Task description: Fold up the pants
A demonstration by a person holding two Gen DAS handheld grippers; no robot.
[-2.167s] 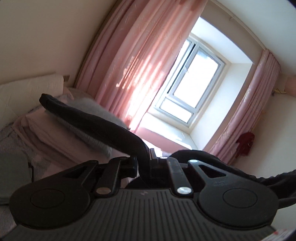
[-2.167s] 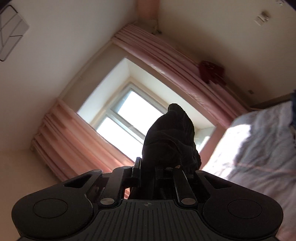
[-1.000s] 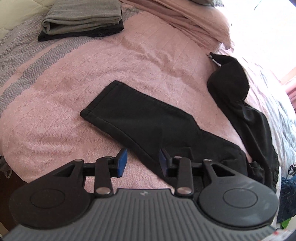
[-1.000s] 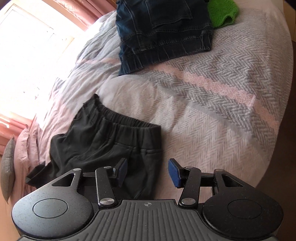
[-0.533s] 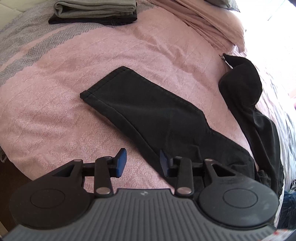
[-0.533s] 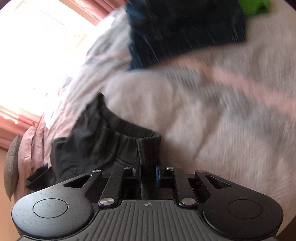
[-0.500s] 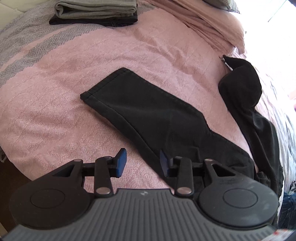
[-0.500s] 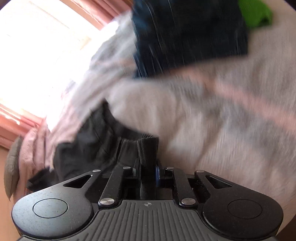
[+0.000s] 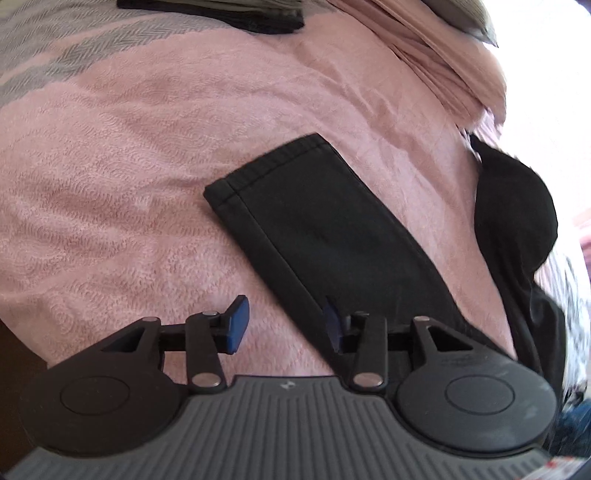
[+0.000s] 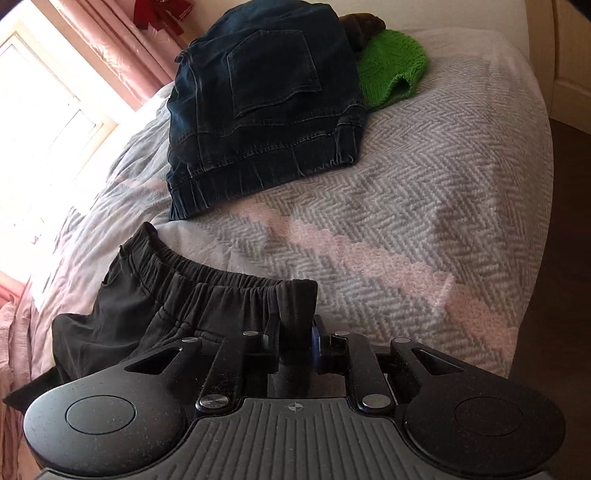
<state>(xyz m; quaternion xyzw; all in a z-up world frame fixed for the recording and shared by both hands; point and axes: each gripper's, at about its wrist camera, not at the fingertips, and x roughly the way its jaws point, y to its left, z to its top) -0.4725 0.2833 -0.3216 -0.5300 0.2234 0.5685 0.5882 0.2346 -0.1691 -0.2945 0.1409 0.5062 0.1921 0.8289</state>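
Right claw (image 10: 295, 341) pinches corner of black pants (image 10: 177, 295) at elastic waistband; jaws easing apart, cloth between them. Pants crumpled on bed (image 10: 424, 206). Folded jeans (image 10: 258, 96) beyond, touching green knit (image 10: 391, 70). Pink curtain (image 10: 107, 44) upper left.

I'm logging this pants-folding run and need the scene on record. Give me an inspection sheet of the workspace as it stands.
Surface: bed cover, pink and grey herringbone, wrinkled.
Job's things: black pants lying unfolded; one leg flat with its hem toward the far side, the other leg bunched; elastic waistband at the other end.
Clutter: folded jeans, green knit item, folded clothes stack, pillow.
Grippers: left gripper jaws opening, straddling the flat leg's near edge, no pad pressing. Right gripper pinching the waistband corner, jaws easing slightly.
Cables: nothing seen.
Surroundings: sunlit window, pink curtain.
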